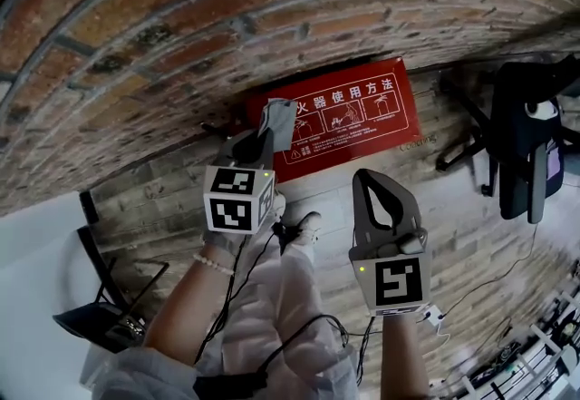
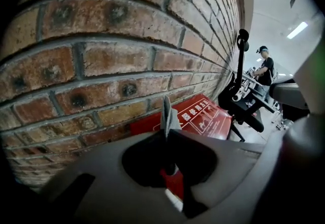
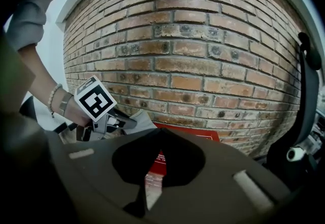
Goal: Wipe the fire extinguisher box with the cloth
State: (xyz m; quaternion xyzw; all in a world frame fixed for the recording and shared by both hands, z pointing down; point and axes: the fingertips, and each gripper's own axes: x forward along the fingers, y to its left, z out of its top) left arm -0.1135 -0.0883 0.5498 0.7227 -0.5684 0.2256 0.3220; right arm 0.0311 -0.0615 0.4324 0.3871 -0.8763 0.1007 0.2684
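Note:
The red fire extinguisher box (image 1: 349, 115) with white print lies at the foot of the brick wall (image 1: 181, 35). My left gripper (image 1: 268, 137) is shut on a grey cloth (image 1: 280, 121), which sticks up from its tips over the box's left end without clearly touching it. In the left gripper view the cloth (image 2: 167, 116) stands pinched in the left gripper (image 2: 166, 135), with the box (image 2: 205, 116) beyond. My right gripper (image 1: 366, 177) hangs shut and empty below the box's right half. The right gripper (image 3: 159, 132) looks at the box (image 3: 200, 134), the cloth (image 3: 138, 119) and the left gripper's marker cube (image 3: 95, 98).
A black office chair (image 1: 526, 144) stands right of the box, close to its end (image 2: 242, 97). A black folded frame (image 1: 101, 297) leans at the left by a white wall panel (image 1: 36, 235). Cables hang by my legs (image 1: 290, 298). A person (image 2: 264, 67) stands far off.

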